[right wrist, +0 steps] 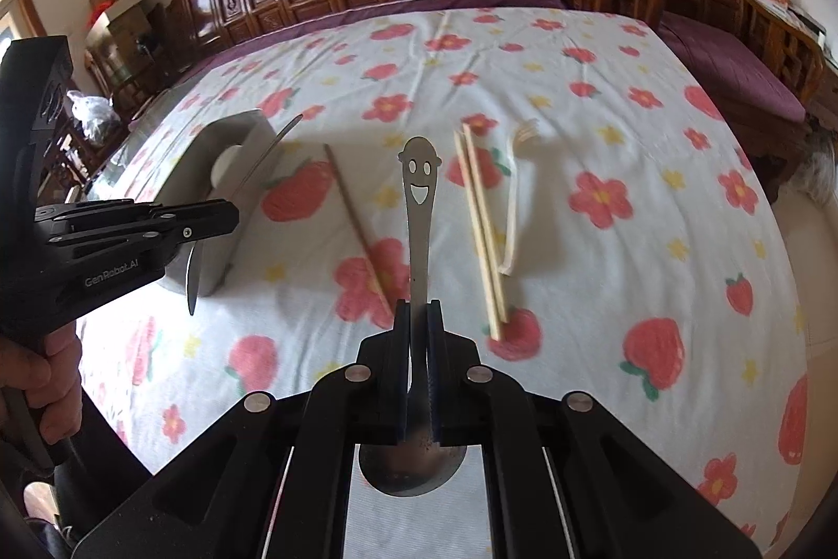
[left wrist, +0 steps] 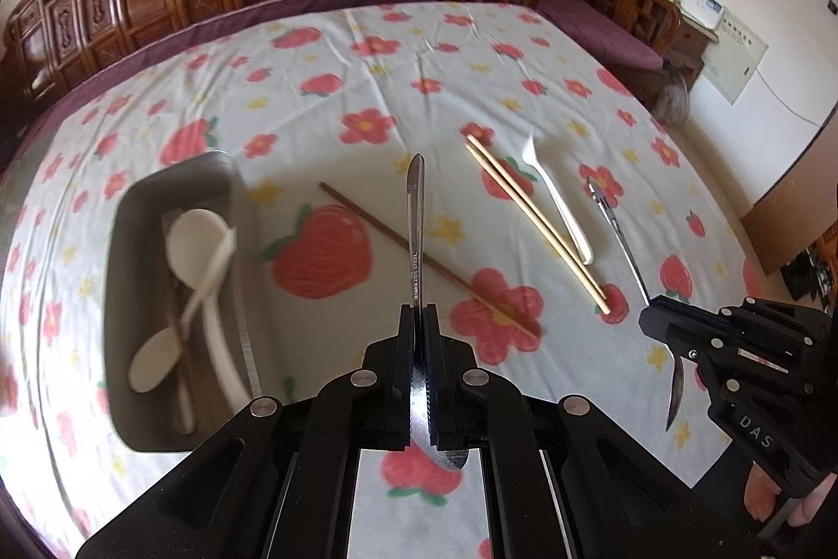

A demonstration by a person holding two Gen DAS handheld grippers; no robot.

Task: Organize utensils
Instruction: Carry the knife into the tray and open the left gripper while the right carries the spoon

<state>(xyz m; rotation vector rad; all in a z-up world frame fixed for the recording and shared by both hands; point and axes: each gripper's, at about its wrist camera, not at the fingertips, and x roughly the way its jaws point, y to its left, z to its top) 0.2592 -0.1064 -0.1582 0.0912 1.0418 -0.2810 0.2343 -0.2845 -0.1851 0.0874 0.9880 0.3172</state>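
Transport step: the left gripper (left wrist: 417, 323) is clamped on a plain metal spoon (left wrist: 415, 213), handle pointing away at frame centre, and the right gripper (right wrist: 417, 323) is clamped likewise on a smiley-handled spoon (right wrist: 419, 203). The grey tray (left wrist: 157, 433) at left of the left view (already holding white spoons (left wrist: 196, 239)) seems the destination. Next, each spoon must be carried over the tray and released; chopsticks (left wrist: 534, 218) and a white fork (left wrist: 555, 197) lie on the flowered cloth (left wrist: 366, 77), right of centre.

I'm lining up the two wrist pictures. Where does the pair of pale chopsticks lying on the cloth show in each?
Left wrist view: pale chopsticks, right of centre, between the dark chopstick and the white plastic fork.
Right wrist view: pale chopsticks, just right of centre, beside the smiley-handled spoon.
Shared landmark: the metal tray, at left in both.
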